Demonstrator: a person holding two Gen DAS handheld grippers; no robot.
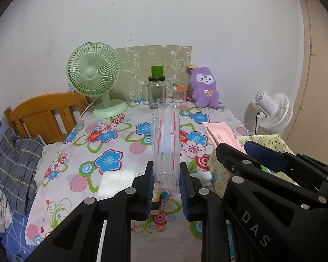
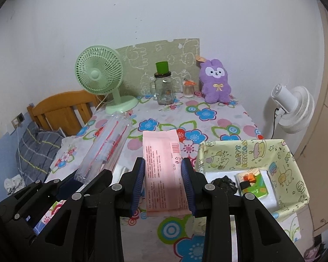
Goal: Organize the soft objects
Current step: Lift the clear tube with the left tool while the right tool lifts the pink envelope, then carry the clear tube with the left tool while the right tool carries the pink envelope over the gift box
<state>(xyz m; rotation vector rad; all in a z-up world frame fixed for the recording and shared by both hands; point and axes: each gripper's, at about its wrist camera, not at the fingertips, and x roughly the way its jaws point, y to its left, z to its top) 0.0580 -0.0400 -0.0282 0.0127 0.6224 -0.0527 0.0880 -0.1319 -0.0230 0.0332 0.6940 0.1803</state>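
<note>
My left gripper (image 1: pixel 166 179) is shut on a long clear plastic pack with red print (image 1: pixel 166 139), held above the flowered tablecloth (image 1: pixel 111 144). The same clear pack (image 2: pixel 105 148) shows at the left of the right wrist view. My right gripper (image 2: pixel 163 172) is shut on a flat pink pack (image 2: pixel 161 168), also lifted off the cloth. The pink pack (image 1: pixel 223 136) and the right gripper (image 1: pixel 247 157) appear at the right of the left wrist view. A pale yellow fabric bin (image 2: pixel 288 170) stands just right of the right gripper, holding a green tissue pack (image 2: pixel 254 184) and a dark item (image 2: pixel 224 183).
At the back of the table stand a green desk fan (image 2: pixel 99 76), a glass jar with a green lid (image 2: pixel 163 87), a small cotton-swab jar (image 2: pixel 189 88) and a purple plush rabbit (image 2: pixel 216 80). A white fan (image 2: pixel 293 107) is beyond the right edge; a bed with a wooden headboard (image 2: pixel 63 107) is left.
</note>
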